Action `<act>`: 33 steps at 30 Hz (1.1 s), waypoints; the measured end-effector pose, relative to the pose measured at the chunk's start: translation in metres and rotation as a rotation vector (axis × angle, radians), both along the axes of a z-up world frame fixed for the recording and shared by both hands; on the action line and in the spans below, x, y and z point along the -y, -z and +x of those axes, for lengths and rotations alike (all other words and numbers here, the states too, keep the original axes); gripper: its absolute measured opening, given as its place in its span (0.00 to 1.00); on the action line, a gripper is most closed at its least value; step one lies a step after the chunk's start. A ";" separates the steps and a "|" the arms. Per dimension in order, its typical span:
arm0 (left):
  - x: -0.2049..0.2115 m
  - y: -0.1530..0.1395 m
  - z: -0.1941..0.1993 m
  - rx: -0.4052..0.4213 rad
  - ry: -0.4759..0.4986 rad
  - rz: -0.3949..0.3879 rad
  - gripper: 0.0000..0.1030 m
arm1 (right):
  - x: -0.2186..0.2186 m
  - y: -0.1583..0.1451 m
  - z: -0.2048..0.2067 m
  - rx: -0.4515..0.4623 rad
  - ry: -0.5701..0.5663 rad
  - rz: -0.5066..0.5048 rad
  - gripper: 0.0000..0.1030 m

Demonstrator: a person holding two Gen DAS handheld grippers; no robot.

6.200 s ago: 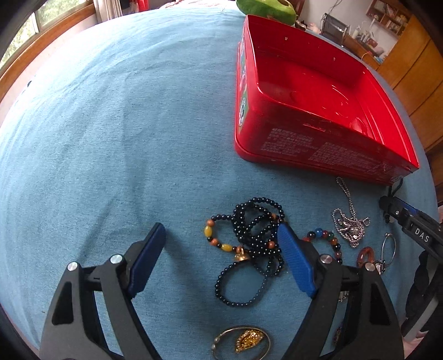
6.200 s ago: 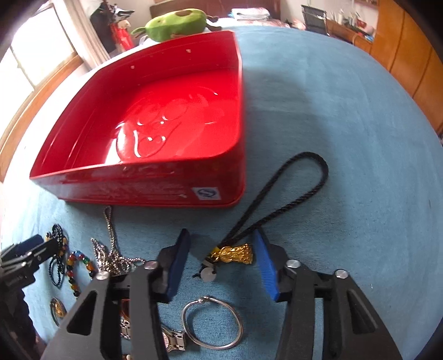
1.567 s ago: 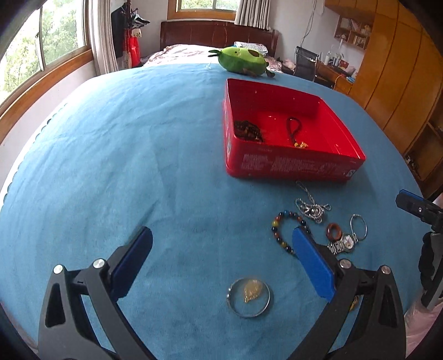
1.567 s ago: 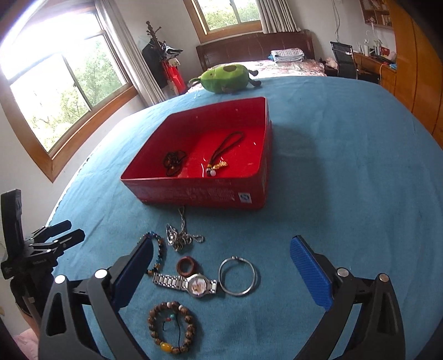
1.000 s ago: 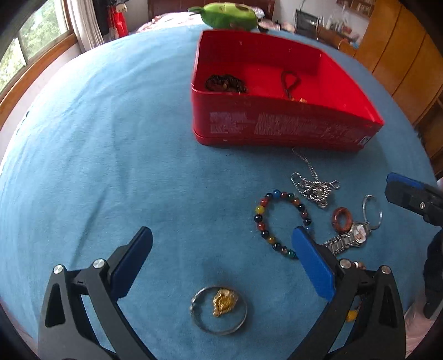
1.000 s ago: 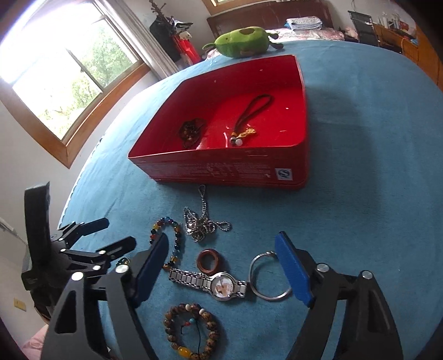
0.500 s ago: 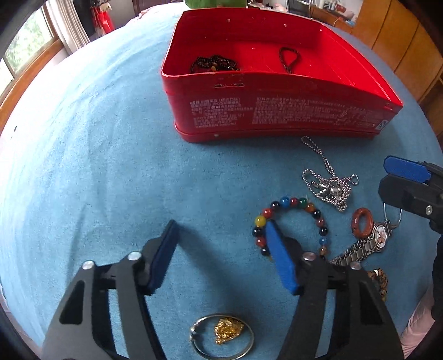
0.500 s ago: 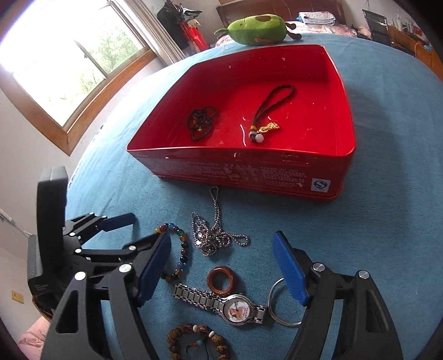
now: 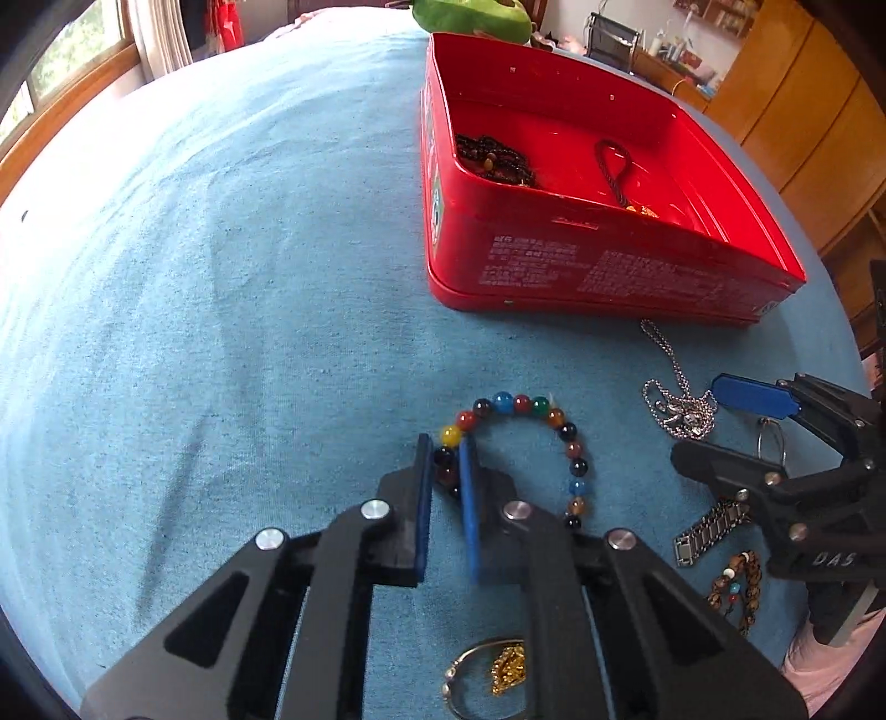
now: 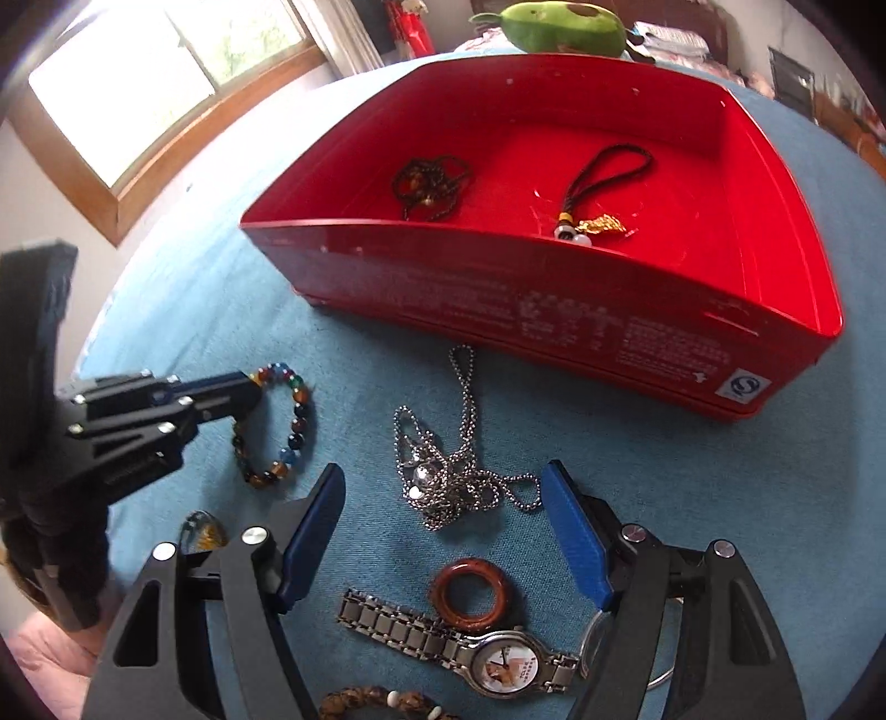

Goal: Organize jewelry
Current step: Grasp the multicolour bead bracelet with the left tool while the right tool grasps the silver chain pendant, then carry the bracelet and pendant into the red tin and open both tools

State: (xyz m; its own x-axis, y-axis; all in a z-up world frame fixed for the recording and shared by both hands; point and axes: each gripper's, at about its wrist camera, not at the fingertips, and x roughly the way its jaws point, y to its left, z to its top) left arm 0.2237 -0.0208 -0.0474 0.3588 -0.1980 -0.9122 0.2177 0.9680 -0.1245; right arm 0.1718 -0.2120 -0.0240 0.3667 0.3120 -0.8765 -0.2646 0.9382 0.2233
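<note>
Home bedroom. Big surface under a blue cloth point(image 9: 221, 277), green plush toy point(image 10: 559, 25) at 12 o'clock on its far edge. Wood-framed window point(image 10: 166, 83) at 10 o'clock, trees outside, pale curtain point(image 9: 160, 39) beside it. Wooden wardrobe or cabinets point(image 9: 803, 111) at 2 o'clock. Cluttered desk with a dark chair point(image 9: 614, 36) at 1 o'clock. Folded bedding point(image 10: 670, 39) behind the toy.

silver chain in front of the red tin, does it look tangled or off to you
Somewhat. The silver chain lies bunched in a knotted heap on the blue cloth, with one strand trailing toward the red tin. It sits between the open fingers of the right tool. Nothing looks broken.
</note>
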 end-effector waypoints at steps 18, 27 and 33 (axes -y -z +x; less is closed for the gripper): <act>0.011 0.000 -0.001 0.053 0.010 0.037 0.11 | 0.029 0.002 -0.006 0.024 0.065 0.085 0.14; 0.005 -0.008 -0.004 0.091 0.013 -0.049 0.06 | 0.053 -0.024 -0.022 0.075 0.066 0.208 0.10; -0.003 -0.034 -0.019 0.200 0.016 -0.111 0.06 | 0.052 -0.025 -0.020 0.075 0.070 0.199 0.10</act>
State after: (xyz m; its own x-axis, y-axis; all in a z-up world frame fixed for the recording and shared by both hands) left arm 0.2049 -0.0177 -0.0132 0.5259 -0.3004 -0.7957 0.2640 0.9470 -0.1830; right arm 0.1514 -0.2636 0.0014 0.4554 0.4474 -0.7697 -0.2234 0.8943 0.3876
